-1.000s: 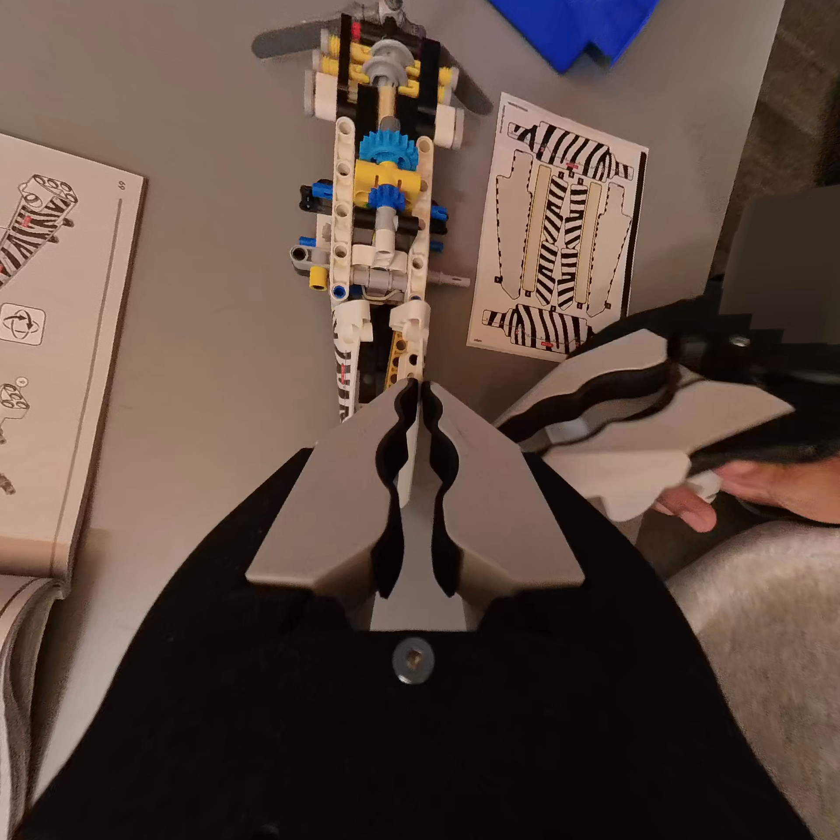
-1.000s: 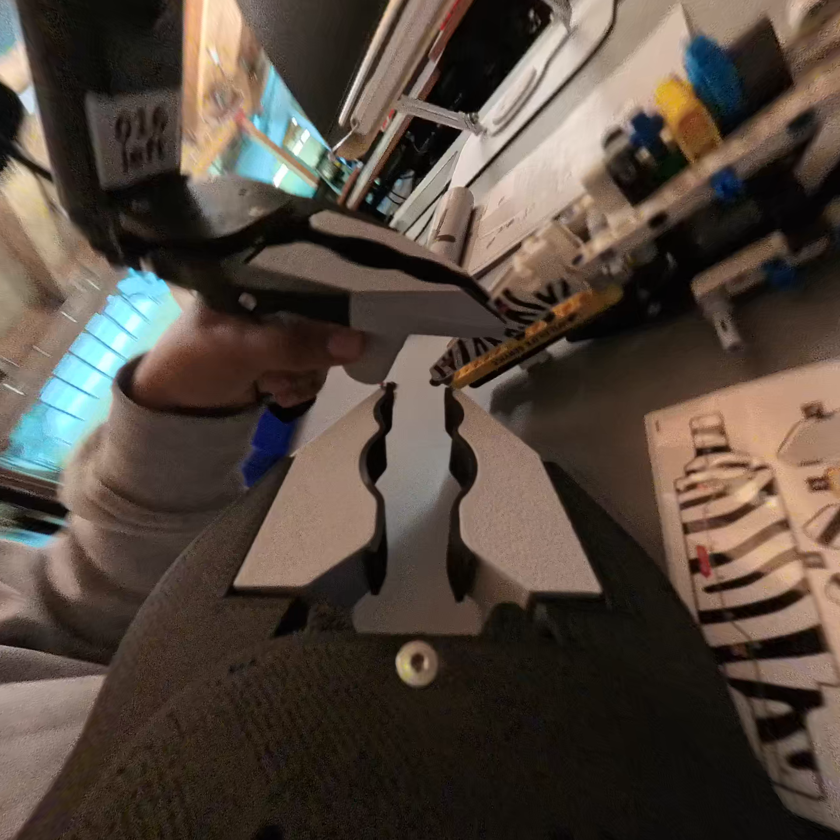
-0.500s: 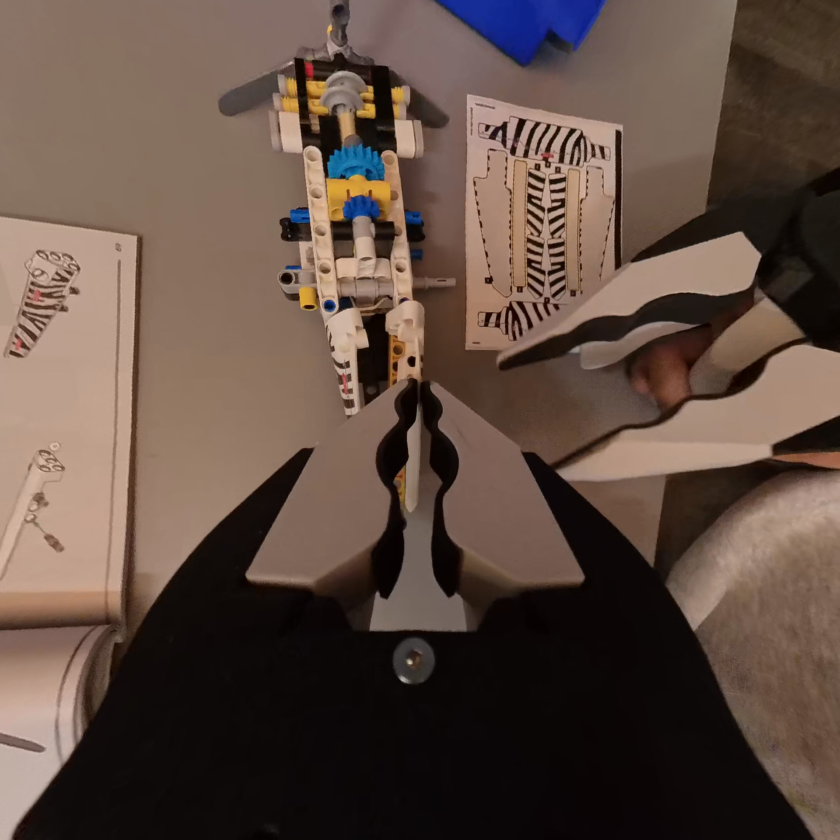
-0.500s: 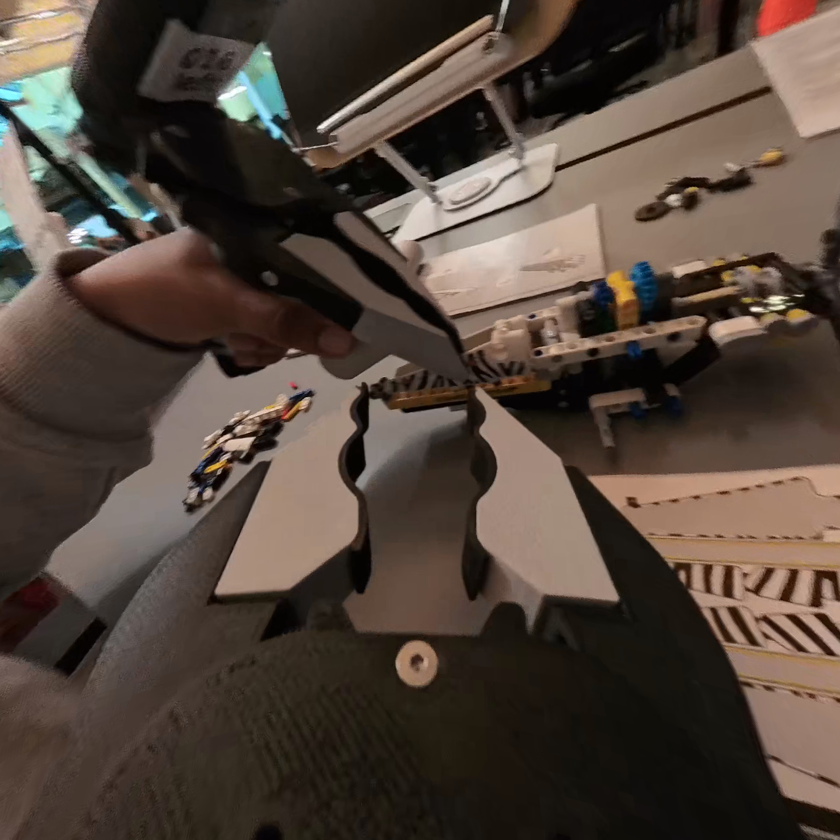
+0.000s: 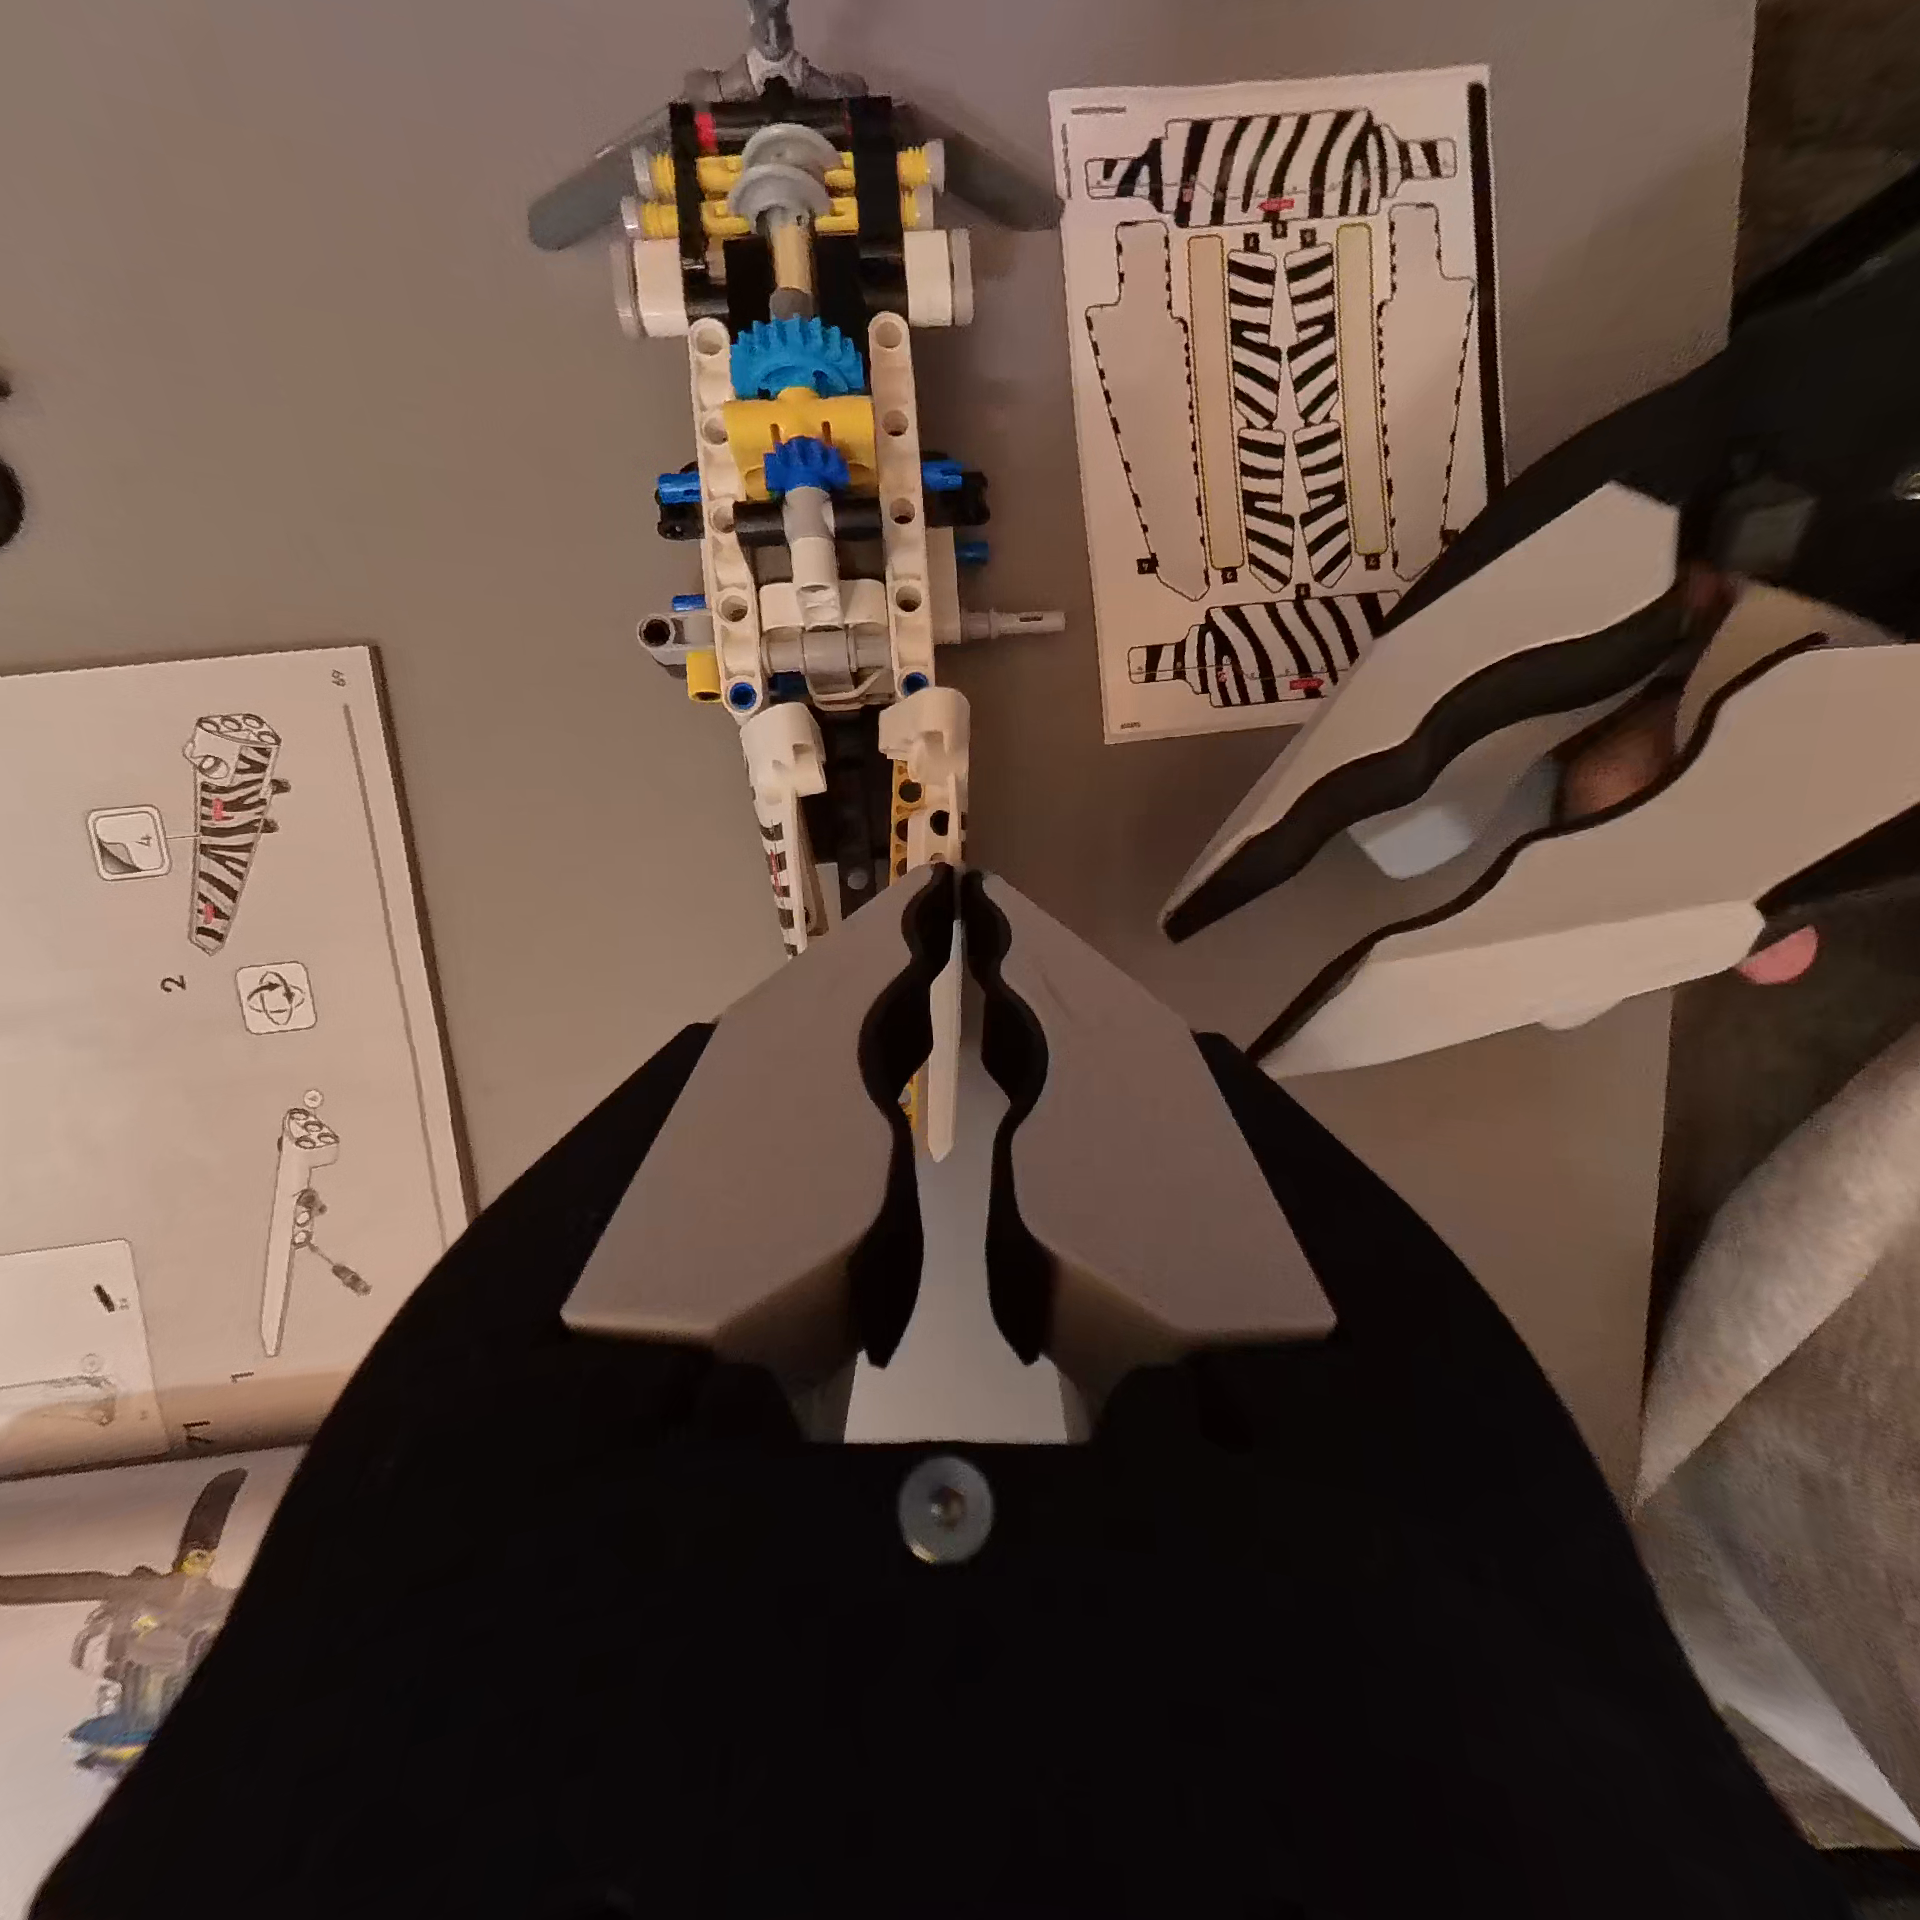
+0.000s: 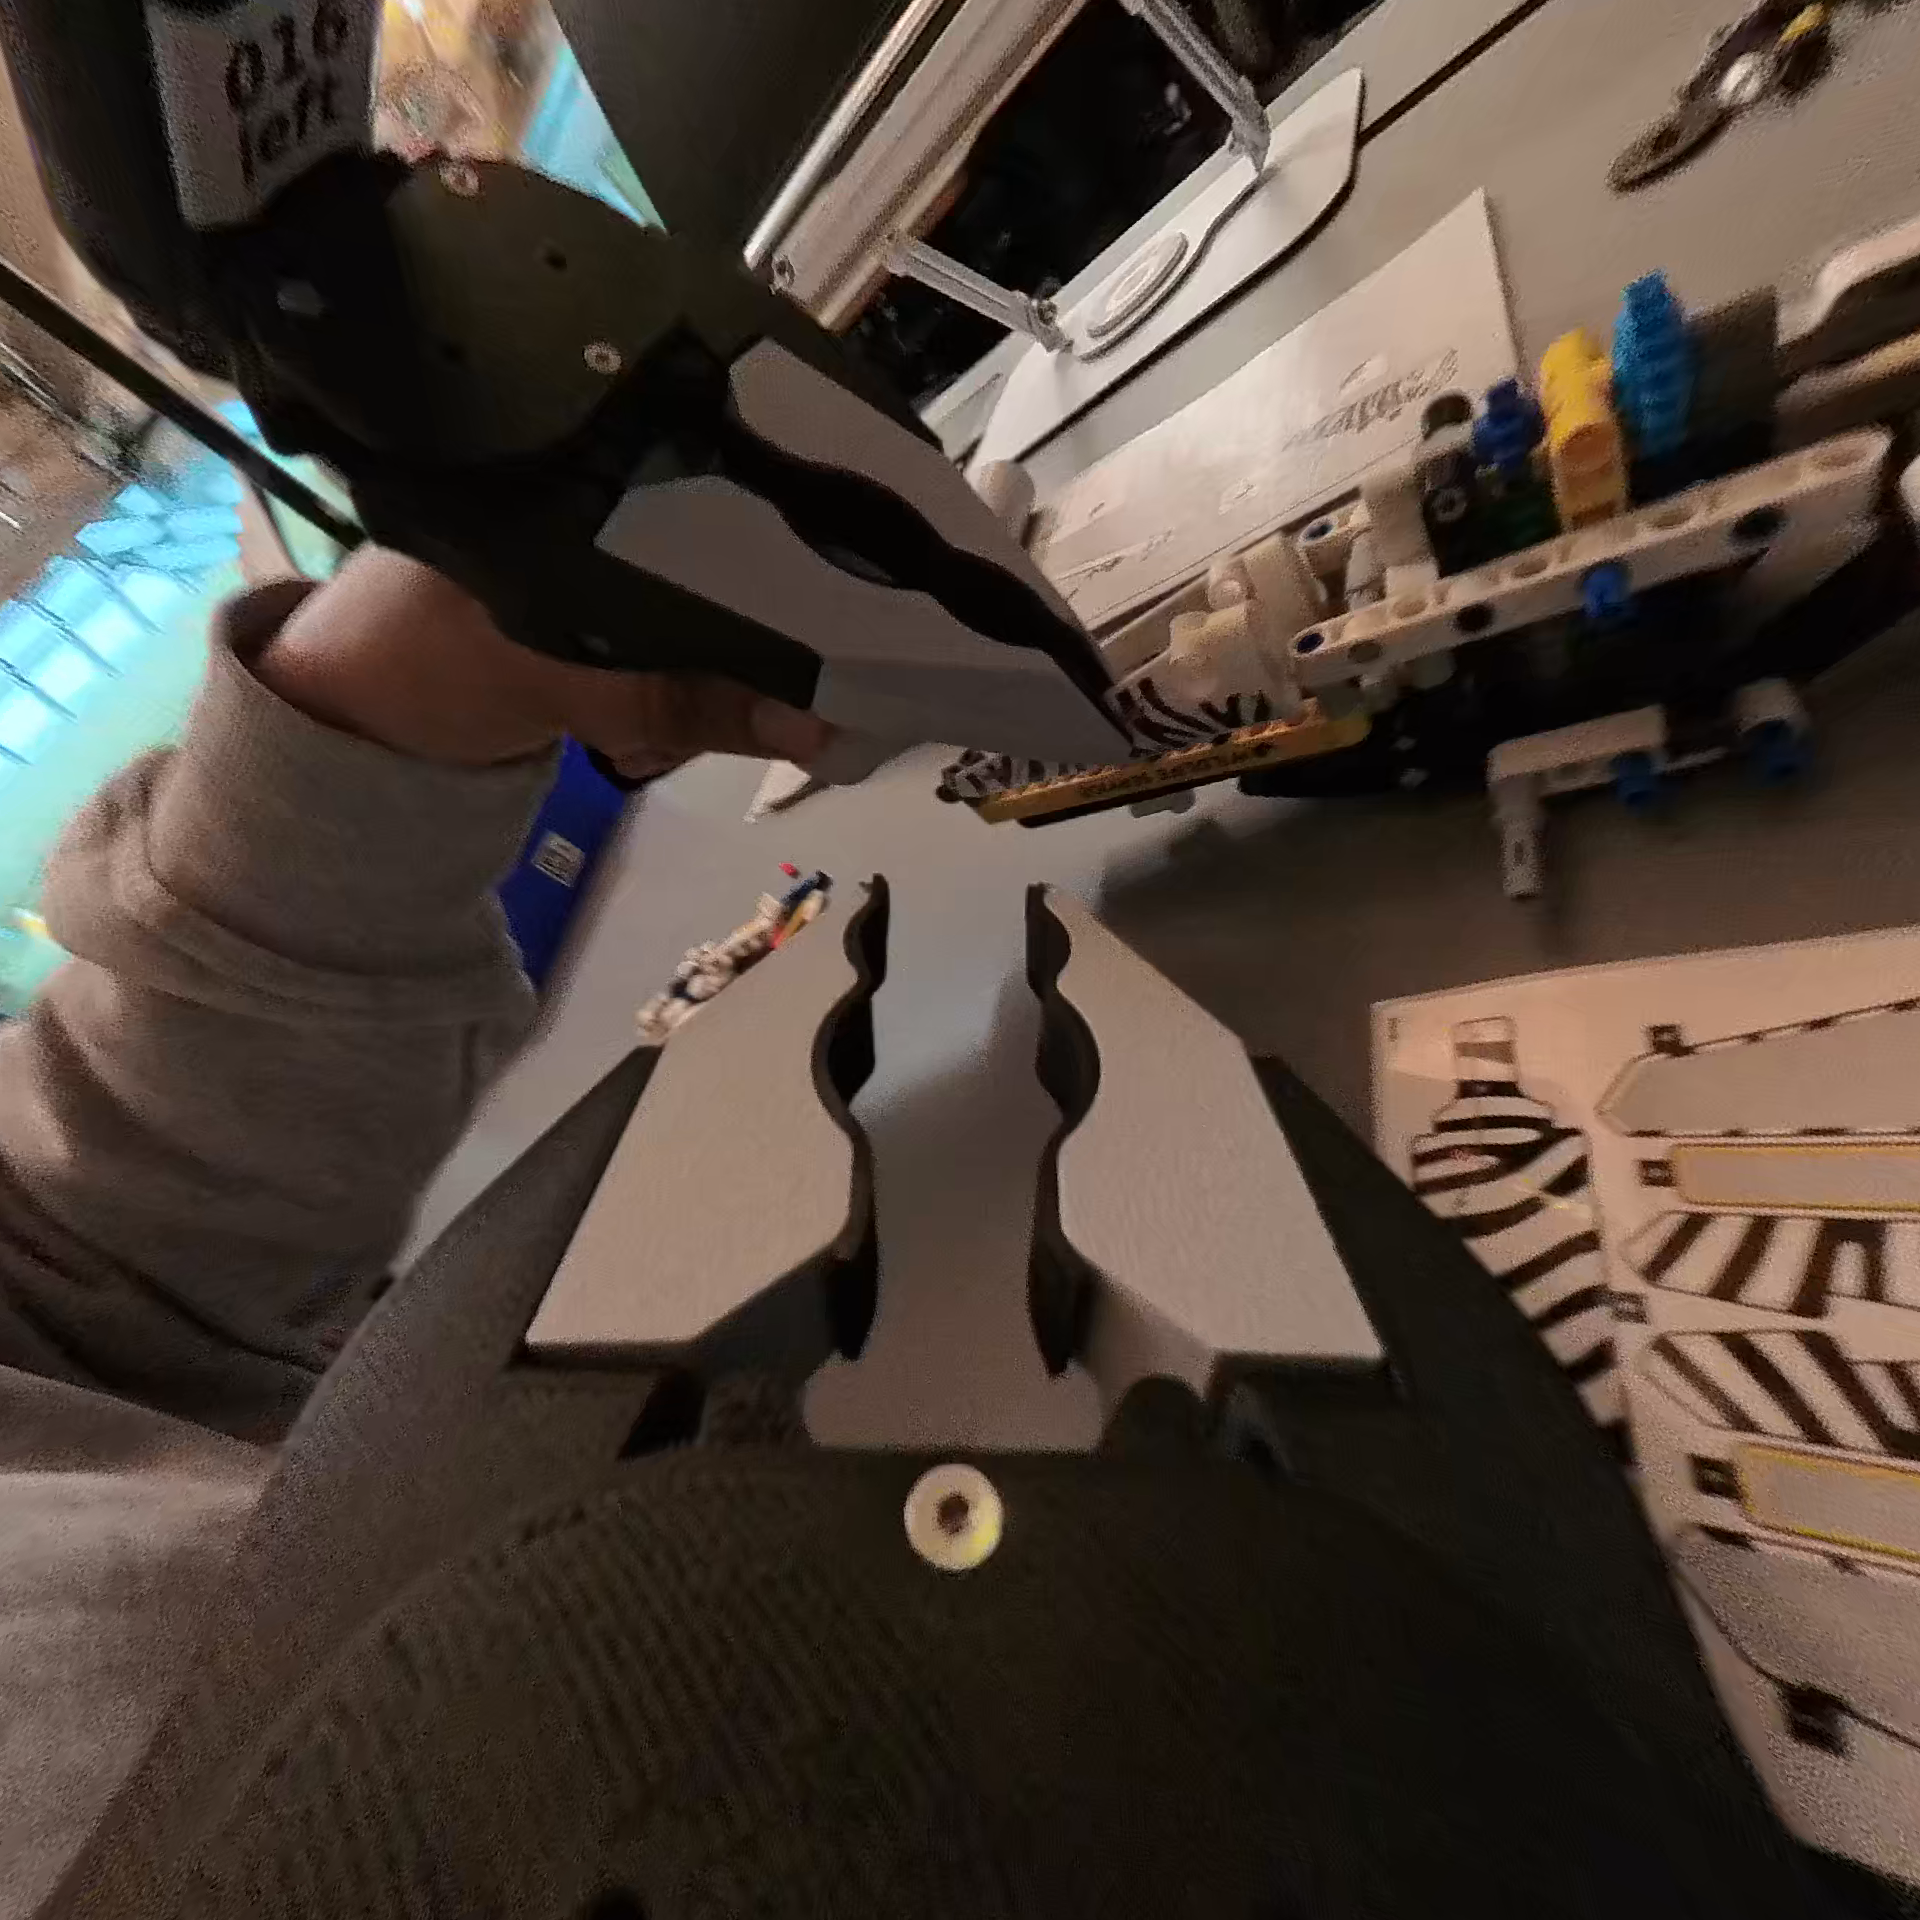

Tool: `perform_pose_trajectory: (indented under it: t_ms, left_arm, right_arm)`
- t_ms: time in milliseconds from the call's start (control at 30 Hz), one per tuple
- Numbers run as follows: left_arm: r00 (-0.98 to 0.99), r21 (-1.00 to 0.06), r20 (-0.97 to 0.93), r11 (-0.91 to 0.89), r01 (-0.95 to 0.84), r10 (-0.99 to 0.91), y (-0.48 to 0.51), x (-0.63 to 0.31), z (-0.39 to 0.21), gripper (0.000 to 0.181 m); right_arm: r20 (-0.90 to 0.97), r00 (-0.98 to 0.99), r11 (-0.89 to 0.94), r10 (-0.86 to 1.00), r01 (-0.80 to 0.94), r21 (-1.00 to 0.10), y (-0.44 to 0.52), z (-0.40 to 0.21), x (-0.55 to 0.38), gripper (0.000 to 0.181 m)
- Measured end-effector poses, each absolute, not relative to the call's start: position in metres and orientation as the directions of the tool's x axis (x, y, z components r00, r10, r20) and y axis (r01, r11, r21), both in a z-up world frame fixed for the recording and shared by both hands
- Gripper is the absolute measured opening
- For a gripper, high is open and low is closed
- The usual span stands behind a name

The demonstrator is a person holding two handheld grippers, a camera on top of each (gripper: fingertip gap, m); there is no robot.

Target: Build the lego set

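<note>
A long lego model [image 5: 805,436] of white beams, blue gears and a yellow block lies on the grey table [image 5: 312,364]. It also shows in the right wrist view [image 6: 1507,582]. My left gripper [image 5: 956,878] is shut on the thin white panel [image 5: 943,1039] at the model's near tail end, beside a zebra-striped panel [image 5: 781,862]. In the right wrist view the left gripper [image 6: 1101,717] pinches that striped tail. My right gripper [image 6: 956,904] is open and empty, held just right of the tail; it shows in the left wrist view [image 5: 1226,977].
A zebra-pattern sticker sheet [image 5: 1278,395] lies right of the model. An open instruction booklet [image 5: 187,1039] lies at the left. A small pile of loose parts [image 6: 727,956] sits farther off. The table's right edge [image 5: 1662,1143] is close to a grey sleeve.
My right gripper opened wider, swung away, then came back toward the tail. My left gripper kept its hold on the white panel. The left view shifted, showing more of the booklet.
</note>
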State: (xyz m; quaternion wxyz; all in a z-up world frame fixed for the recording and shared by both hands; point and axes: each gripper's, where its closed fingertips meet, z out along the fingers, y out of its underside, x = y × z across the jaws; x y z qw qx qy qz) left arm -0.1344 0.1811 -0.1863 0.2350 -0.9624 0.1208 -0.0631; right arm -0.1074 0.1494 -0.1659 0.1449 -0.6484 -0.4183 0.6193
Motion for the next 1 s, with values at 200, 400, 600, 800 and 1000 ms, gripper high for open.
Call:
perform_pose_trajectory:
  t_ms: [200,400,600,800,1000]
  left_arm:
    - [0.963,-0.509,0.150,-0.853,-0.117,-0.222,0.182,-0.136,-0.185,0.000]
    - [0.940,-0.576,0.276,-0.817,-0.005,-0.200,0.183,-0.132,-0.175,0.000]
    - [0.928,-0.655,0.327,-0.751,0.087,-0.179,0.182,-0.132,-0.158,0.000]
    - [0.928,-0.708,0.343,-0.689,0.153,-0.146,0.161,-0.135,-0.145,0.000]
    - [0.920,-0.773,0.372,-0.590,0.235,-0.121,0.141,-0.127,-0.133,0.000]
  right_arm:
    - [-0.617,-0.067,-0.570,0.784,0.319,-0.758,0.164,-0.163,-0.109,0.047]
    - [-0.168,0.064,-0.176,0.984,0.152,-0.973,0.204,-0.139,-0.092,0.080]
    - [0.095,-0.079,0.098,0.992,0.037,-0.994,0.208,-0.117,-0.086,0.062]
    - [0.468,-0.356,0.552,0.809,0.184,-0.813,0.220,-0.130,-0.091,0.102]
    - [0.770,-0.523,0.844,0.365,-0.163,-0.510,0.206,-0.118,-0.125,0.069]
